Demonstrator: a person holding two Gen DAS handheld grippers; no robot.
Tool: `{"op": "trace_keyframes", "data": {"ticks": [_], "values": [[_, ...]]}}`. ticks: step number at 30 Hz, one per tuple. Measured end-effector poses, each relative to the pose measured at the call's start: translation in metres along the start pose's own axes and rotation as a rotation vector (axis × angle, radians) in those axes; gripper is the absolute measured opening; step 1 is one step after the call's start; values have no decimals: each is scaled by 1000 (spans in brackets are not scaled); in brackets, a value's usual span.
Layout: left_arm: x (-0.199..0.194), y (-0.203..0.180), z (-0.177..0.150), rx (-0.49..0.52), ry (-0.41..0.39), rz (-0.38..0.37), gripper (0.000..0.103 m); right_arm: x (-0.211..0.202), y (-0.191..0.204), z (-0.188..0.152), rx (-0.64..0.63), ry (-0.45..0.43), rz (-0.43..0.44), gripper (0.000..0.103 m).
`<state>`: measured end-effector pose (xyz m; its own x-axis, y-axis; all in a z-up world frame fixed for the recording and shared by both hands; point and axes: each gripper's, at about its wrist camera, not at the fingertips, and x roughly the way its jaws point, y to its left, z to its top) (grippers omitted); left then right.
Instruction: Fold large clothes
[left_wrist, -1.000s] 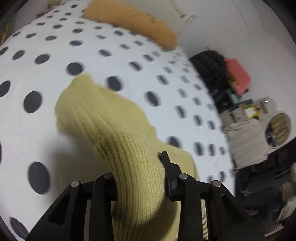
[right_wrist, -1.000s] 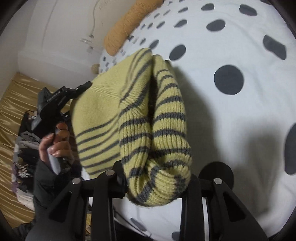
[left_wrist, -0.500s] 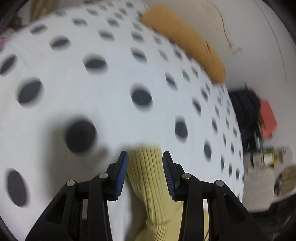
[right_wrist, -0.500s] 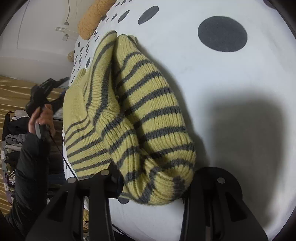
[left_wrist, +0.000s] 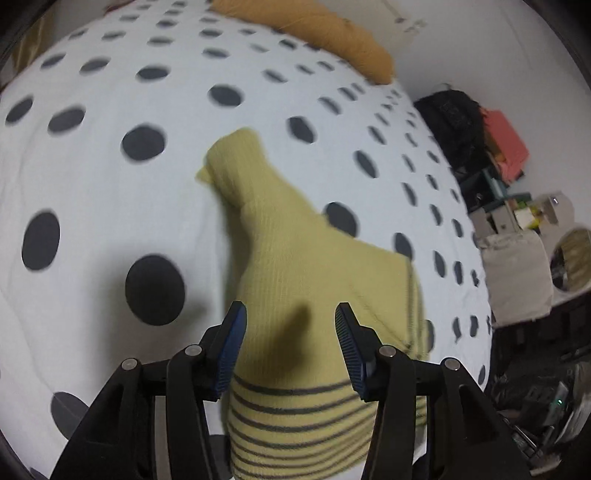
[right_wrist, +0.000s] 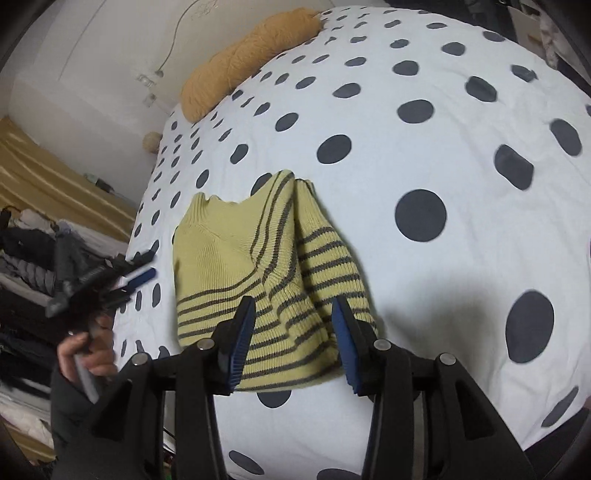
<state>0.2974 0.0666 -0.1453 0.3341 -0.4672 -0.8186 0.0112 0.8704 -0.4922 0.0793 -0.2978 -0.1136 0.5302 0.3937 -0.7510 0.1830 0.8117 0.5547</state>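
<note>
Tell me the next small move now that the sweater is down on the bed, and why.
Probably lift both grippers clear. The left gripper and right gripper have just been opening, pads off the knit, and the yellow striped sweater lies folded on the dotted bedspread.

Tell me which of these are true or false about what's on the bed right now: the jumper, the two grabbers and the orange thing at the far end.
1. The yellow striped sweater lies on a dotted bed cover. True.
2. The right gripper is clamped on the sweater. False: its jaws have just been opening and stand clear of the knit.
3. The left gripper is open above the sweater. True.
4. The orange cushion sits on top of the sweater. False: it lies apart, at the far end by the wall.
5. The sweater is spread flat with both sleeves out. False: it is bunched and folded over.
</note>
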Motion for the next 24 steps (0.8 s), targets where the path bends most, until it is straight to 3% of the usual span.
{"op": "trace_keyframes", "data": {"ticks": [3,5,8,12,15,17,19,22,24], "values": [[6,39,33,-158,-52,-120,53,19,9,10,-52,44,38,44],[12,51,65,-216,-81,-187,76,35,19,11,-75,63,26,44],[48,50,109,-243,-21,-190,78,62,28,9,-72,95,23,44],[115,41,131,-223,126,-100,77,77,23,7,-45,104,13,44],[157,47,134,-271,177,-104,70,77,16,9,-29,93,6,44],[159,48,144,-298,130,-182,29,80,9,10,-11,106,-7,44],[147,44,162,-265,75,-391,29,81,2,8,14,117,3,44],[122,30,183,-123,-37,-373,30,83,-1,2,16,128,3,44],[122,33,194,-115,-58,-292,36,89,0,-2,9,143,-5,44]]}}
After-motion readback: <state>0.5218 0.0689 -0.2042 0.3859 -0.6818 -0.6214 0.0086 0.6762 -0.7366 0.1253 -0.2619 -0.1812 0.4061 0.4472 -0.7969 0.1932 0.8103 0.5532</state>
